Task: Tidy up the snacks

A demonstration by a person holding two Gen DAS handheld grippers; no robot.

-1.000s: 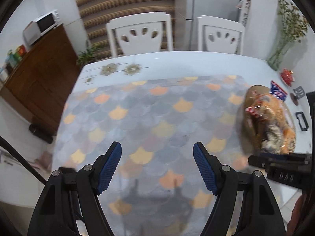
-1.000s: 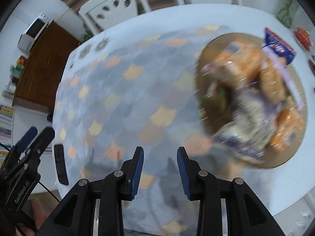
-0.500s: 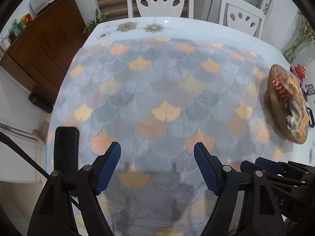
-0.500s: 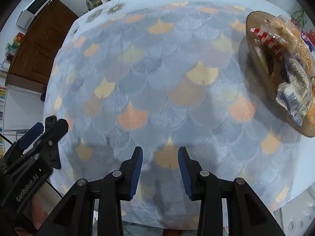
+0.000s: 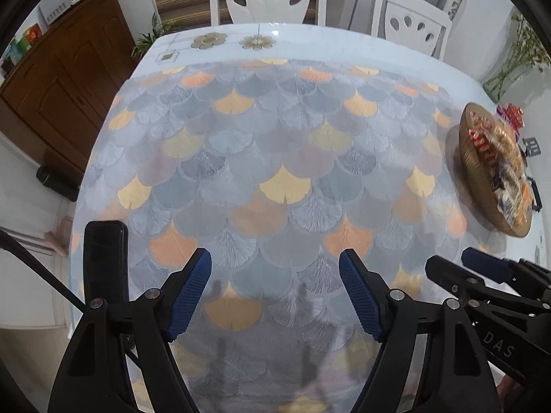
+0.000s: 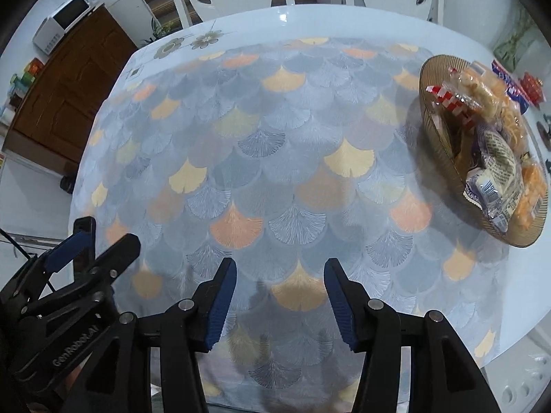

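At about two o'clock from the right gripper (image 6: pixel 279 290), whose empty jaws are opening, the snack-filled bowl (image 6: pixel 434 127) lies well apart, probably nearer it than the released left gripper (image 5: pixel 275 292).

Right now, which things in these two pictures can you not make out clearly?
- Snack packets in the round golden ribbed tray: overlapping; labels too small, both views.
- Red and blue items behind it: cut by the fisheye edge.
- Black flat object: left tongs hide its lower end.
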